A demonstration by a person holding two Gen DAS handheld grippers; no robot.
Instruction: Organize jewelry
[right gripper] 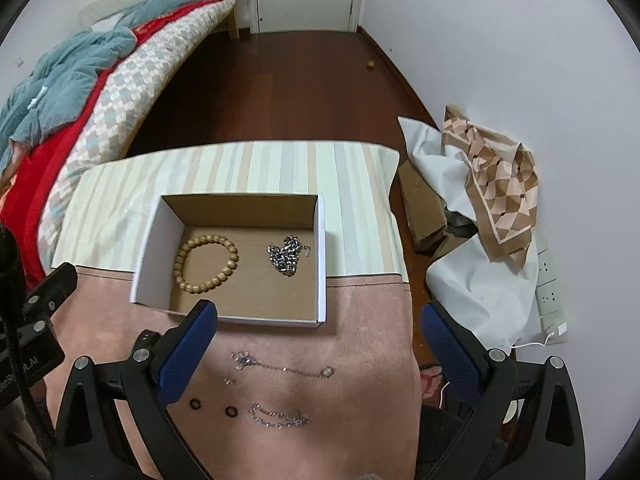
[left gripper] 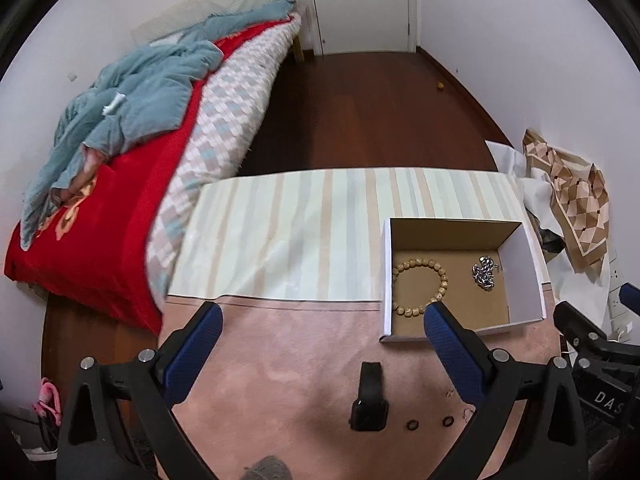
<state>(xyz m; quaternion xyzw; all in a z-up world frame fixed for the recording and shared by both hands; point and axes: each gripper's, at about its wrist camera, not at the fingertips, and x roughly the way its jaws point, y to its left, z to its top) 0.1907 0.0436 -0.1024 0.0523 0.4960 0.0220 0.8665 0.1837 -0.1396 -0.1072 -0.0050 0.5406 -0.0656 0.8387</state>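
Note:
An open cardboard box point(right gripper: 322, 248) point(left gripper: 386, 264) stands on the table. It holds a wooden bead bracelet point(right gripper: 206, 258) point(left gripper: 420, 286) and a heap of silver chain point(right gripper: 286, 254) point(left gripper: 484, 272). On the pink cloth in front lie a thin silver chain point(right gripper: 284, 366), a second silver chain point(right gripper: 280, 416), two dark rings point(right gripper: 195, 403) point(right gripper: 231, 411) point(left gripper: 412, 425) and a black watch point(left gripper: 370, 398). My left gripper point(left gripper: 324, 316) is open and empty above the cloth, left of the box. My right gripper point(right gripper: 320, 314) is open and empty above the box's near wall.
A striped cloth point(left gripper: 300, 224) covers the table's far half. A bed point(left gripper: 120, 184) with red and blue bedding is at the left. Patterned paper and white bags point(right gripper: 488, 184) are piled at the right by wall sockets point(right gripper: 550, 288). Dark wood floor point(left gripper: 372, 112) lies beyond.

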